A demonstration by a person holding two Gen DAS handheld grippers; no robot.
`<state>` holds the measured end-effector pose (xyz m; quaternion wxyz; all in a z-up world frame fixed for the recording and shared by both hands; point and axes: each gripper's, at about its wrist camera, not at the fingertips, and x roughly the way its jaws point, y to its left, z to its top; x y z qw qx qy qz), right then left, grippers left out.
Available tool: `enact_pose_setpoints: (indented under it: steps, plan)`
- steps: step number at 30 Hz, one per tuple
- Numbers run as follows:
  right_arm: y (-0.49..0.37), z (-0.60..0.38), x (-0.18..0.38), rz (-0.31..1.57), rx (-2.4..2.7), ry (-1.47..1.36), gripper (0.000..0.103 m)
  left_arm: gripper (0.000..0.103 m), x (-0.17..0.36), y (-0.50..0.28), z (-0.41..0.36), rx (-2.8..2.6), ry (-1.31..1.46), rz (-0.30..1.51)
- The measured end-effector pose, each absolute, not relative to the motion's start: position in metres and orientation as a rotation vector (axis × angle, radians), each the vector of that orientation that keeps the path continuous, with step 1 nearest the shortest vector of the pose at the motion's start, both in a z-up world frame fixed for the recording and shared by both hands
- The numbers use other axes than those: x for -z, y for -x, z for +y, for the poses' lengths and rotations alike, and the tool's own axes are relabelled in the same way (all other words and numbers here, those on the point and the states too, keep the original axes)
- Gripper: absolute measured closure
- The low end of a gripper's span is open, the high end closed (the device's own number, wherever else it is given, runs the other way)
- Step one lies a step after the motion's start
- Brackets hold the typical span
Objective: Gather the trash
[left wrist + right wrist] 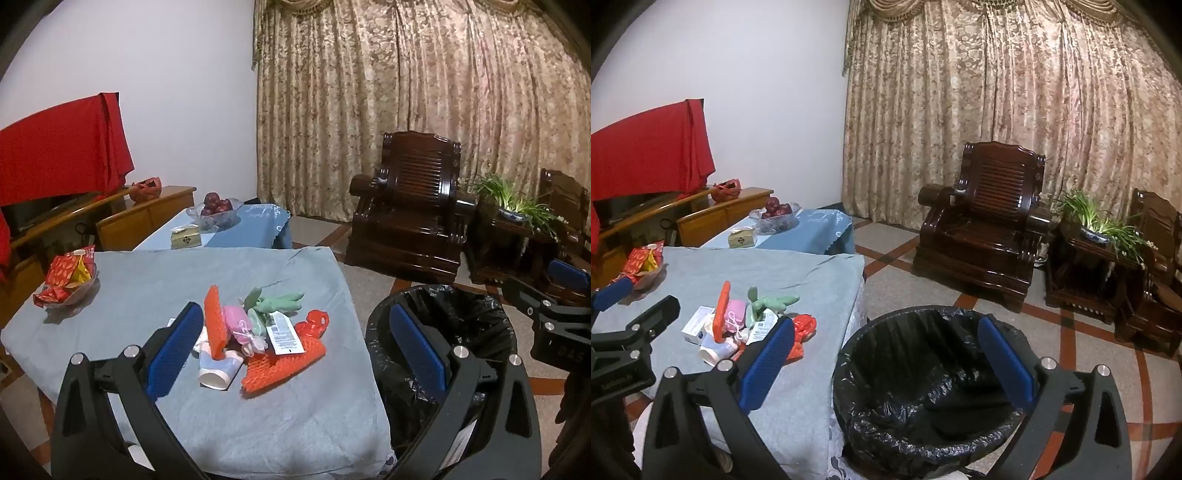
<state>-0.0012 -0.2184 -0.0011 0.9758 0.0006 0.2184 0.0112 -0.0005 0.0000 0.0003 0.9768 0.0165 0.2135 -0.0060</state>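
Trash (255, 339) is lying heaped mid-table (147, 280), at ten o'clock from the lined bin (923, 373) waiting beside it, while the left gripper (295, 354) and right gripper (886, 362) are hovering released, empty, seemingly readying a first pick.

Home living room, floral curtains (424, 103), carved wooden armchair (982, 229), fruit bowl (216, 208)
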Motion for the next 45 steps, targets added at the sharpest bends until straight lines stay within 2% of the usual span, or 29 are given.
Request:
enact_pose_setpoints:
  steps: [45]
  plan:
    - [-0.0024,-0.2153,0.003,0.451,-0.023,0.003,0.006,0.005,0.0023,0.0,0.001,0.008,-0.039,0.442]
